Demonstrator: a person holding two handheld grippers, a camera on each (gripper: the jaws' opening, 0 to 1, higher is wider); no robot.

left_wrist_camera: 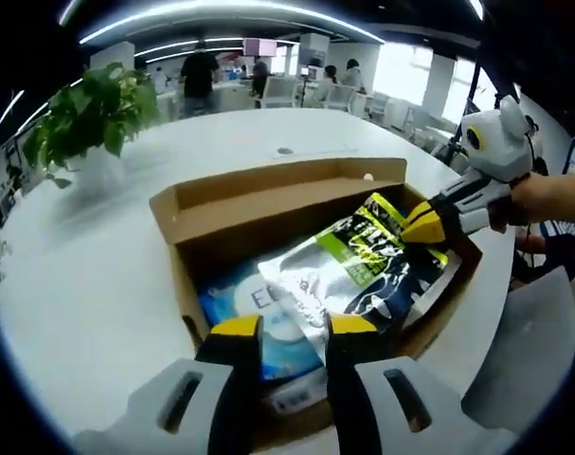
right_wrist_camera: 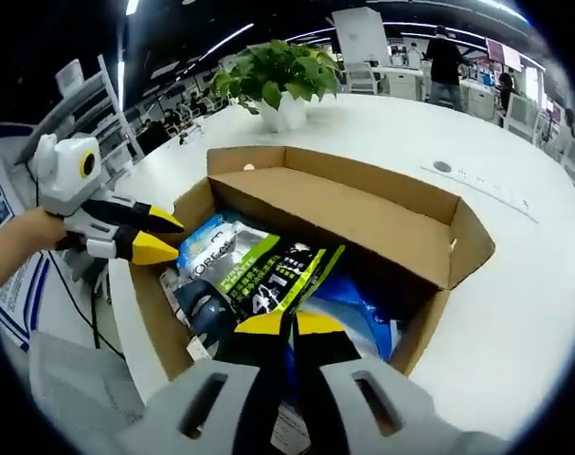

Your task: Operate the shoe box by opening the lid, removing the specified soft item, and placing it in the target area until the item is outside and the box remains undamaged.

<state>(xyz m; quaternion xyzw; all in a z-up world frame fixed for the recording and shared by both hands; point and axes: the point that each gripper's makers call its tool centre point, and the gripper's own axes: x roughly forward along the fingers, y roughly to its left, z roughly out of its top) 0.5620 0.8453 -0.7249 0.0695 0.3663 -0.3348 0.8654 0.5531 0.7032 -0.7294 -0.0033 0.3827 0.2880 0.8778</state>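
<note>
An open cardboard shoe box (left_wrist_camera: 268,210) (right_wrist_camera: 363,223) lies on a white table, its lid flap standing up at the far side. Inside lies a soft green, black and silver pouch (left_wrist_camera: 363,248) (right_wrist_camera: 259,277) on top of blue and white packets (left_wrist_camera: 238,305) (right_wrist_camera: 209,248). My right gripper (right_wrist_camera: 289,324) (left_wrist_camera: 422,226) is shut on the pouch's green end, inside the box. At the box's near wall, my left gripper (left_wrist_camera: 295,327) (right_wrist_camera: 162,237) is open, its yellow tips apart just over the pouch's silver end.
The white table (left_wrist_camera: 79,284) (right_wrist_camera: 514,303) spreads wide around the box. A potted plant (left_wrist_camera: 88,118) (right_wrist_camera: 278,76) stands beyond it. A grey chair (left_wrist_camera: 524,351) (right_wrist_camera: 69,379) sits at the table's edge. People stand among desks in the background.
</note>
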